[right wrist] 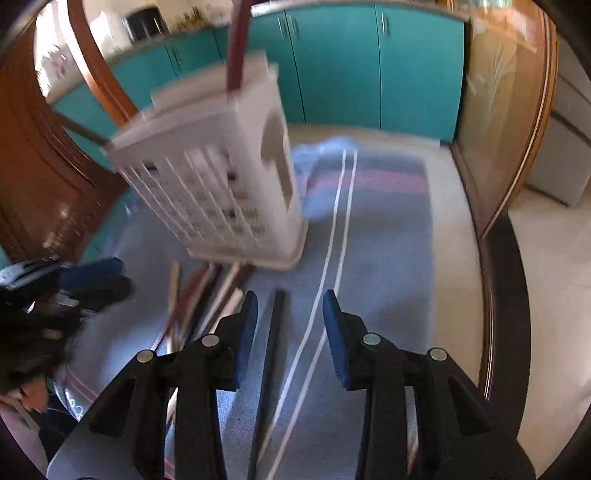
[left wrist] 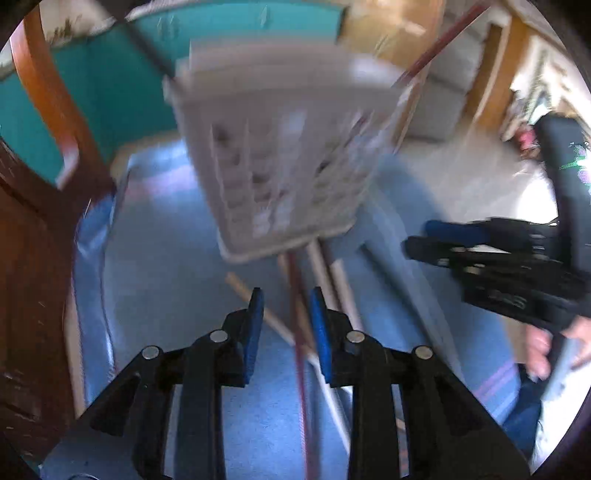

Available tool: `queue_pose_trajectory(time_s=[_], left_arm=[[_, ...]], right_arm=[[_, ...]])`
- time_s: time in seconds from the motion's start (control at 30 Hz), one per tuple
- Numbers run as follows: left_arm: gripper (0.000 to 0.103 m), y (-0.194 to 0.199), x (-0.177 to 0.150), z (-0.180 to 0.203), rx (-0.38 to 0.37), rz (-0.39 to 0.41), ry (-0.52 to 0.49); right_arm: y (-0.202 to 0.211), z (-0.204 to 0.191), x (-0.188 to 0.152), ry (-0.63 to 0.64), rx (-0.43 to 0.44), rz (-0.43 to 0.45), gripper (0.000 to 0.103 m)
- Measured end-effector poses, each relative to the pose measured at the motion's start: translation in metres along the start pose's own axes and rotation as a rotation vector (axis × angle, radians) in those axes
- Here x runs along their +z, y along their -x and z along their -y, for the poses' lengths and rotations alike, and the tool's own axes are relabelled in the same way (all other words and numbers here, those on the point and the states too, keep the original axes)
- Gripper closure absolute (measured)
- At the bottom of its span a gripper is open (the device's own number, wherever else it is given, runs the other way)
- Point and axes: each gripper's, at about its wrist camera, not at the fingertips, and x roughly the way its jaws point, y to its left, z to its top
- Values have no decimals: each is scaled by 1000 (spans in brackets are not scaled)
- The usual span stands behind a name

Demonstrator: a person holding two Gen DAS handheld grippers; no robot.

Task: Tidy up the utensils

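One red chopstick (right wrist: 236, 48) stands in white caddy (right wrist: 221, 192) — others alongside.

Home kitchen, teal cabinets (right wrist: 332, 66), microwave (right wrist: 144, 22)

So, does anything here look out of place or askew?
Yes. Most chopsticks lie loose and crossed on the blue-grey cloth in front of the white slotted plastic holder. Only one dark red stick stands inside it. Blur hides finer detail.
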Motion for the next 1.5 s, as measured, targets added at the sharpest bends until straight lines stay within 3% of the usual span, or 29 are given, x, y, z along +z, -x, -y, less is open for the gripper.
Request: queue_pose_trajectory(time_s=[0.17,0.5,0.73,0.97,1.0,1.07,1.13,1.5], left_arm=[[67,-19,-7,5,1,-52,2],[67,-37,-10,9,1,-80,19],[89,-38,-8,2,11,-80,33],[95,-39,-9,-2,17,-81,52],[95,-38,-9,-2,16,-78,52],[95,-35,-9,-5,16,-73,54],[95,-30,-7,-9,15,-68,57],[96,-2,-22,-34,33,-39,99]], right_arm=[[-13,-7,-2,9,-31,-46,67],[-15,-4,-3,4,-56,-66,67],[-23,-14,-8,47,-94,-84,67],[-33,-25,-17,99,-144,-108,67],[-34,-27,-17,108,-149,-103,67],[-34,-32,-20,119,-137,-102,86],[-33,-37,-22,130,-124,-102,94],[-19,-29,-12,54,-127,-77,96]])
